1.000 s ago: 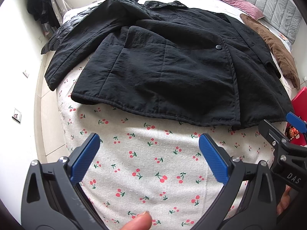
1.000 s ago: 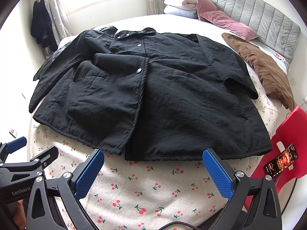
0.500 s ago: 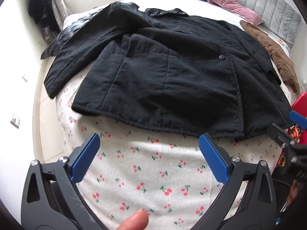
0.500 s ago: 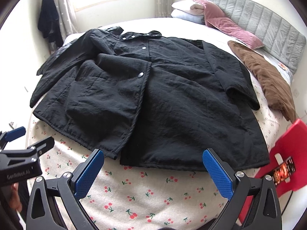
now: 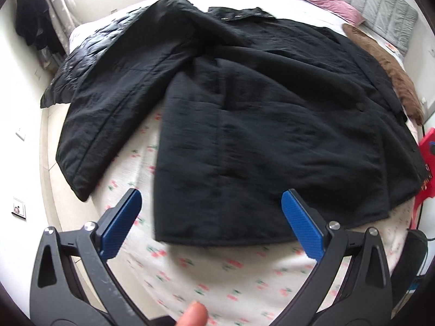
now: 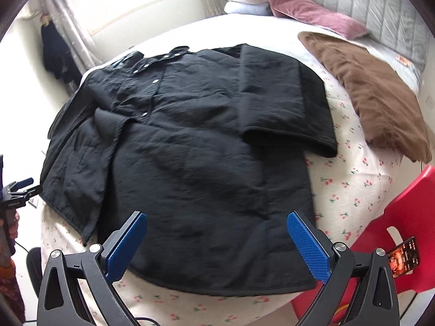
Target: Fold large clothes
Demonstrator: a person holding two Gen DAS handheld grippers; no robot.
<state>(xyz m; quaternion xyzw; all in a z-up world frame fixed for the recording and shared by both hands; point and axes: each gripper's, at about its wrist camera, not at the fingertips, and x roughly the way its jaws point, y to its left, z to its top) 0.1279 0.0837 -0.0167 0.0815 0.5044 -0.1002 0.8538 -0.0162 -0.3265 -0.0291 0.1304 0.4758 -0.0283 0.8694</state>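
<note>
A large black quilted jacket (image 5: 258, 125) lies front up on the cherry-print bed sheet (image 5: 217, 277), collar at the far end, hem toward me. Its left sleeve (image 5: 89, 135) stretches toward the bed's left edge. In the right wrist view the jacket (image 6: 206, 168) has its right sleeve (image 6: 285, 114) folded over the body. My left gripper (image 5: 209, 225) is open and empty, just above the hem's left part. My right gripper (image 6: 217, 244) is open and empty, above the hem's right part. The left gripper (image 6: 19, 190) also shows at the far left of the right wrist view.
A brown garment (image 6: 375, 95) lies on the bed to the right of the jacket. Pink and white pillows (image 6: 299, 8) sit by the grey headboard (image 6: 380, 8). A red chair (image 6: 402, 222) with a phone (image 6: 405, 255) stands at the bed's right corner. Dark clothes (image 6: 57, 51) hang by the window.
Both grippers have moved forward toward the jacket's hem and spread apart, the left one to the left and the right one to the right. Both stay open. The jacket has not moved.
</note>
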